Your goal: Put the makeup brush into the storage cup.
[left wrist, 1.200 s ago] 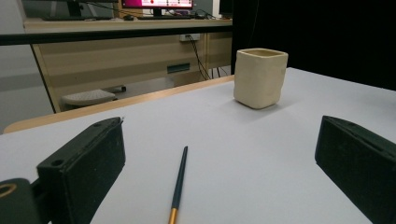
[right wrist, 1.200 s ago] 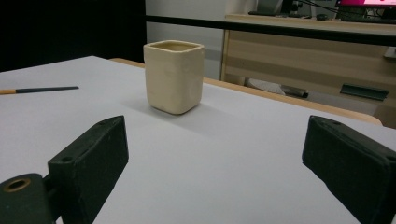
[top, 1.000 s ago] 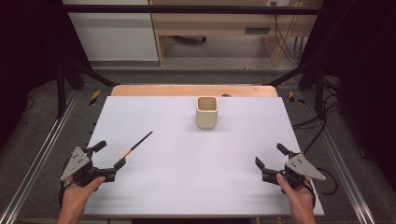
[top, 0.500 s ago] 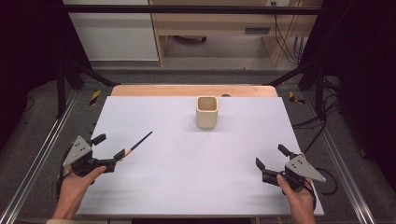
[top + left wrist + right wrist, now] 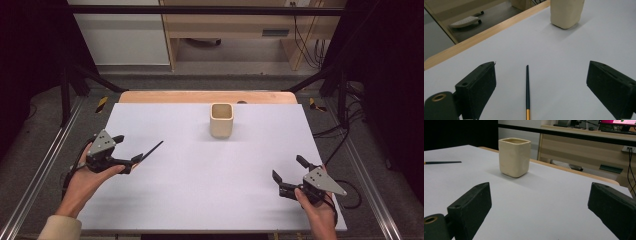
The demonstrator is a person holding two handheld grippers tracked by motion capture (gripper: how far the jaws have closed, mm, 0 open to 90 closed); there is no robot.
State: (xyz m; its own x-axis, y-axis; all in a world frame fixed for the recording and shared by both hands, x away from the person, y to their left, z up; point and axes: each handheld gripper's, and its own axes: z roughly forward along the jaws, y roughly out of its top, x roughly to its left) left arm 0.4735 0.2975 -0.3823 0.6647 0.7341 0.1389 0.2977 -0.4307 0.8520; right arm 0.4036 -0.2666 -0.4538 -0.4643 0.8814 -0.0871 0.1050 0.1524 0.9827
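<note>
Left claw (image 5: 131,152) stands wide, its jaws having just been closing a little, with a dark slender paintbrush (image 5: 527,91) lying between them, untouched by either pad, its tip pointing toward the cream square cup (image 5: 221,120) farther back on the white desk (image 5: 200,190). Right claw (image 5: 289,175) rests open and empty near the desk's front right corner.
</note>
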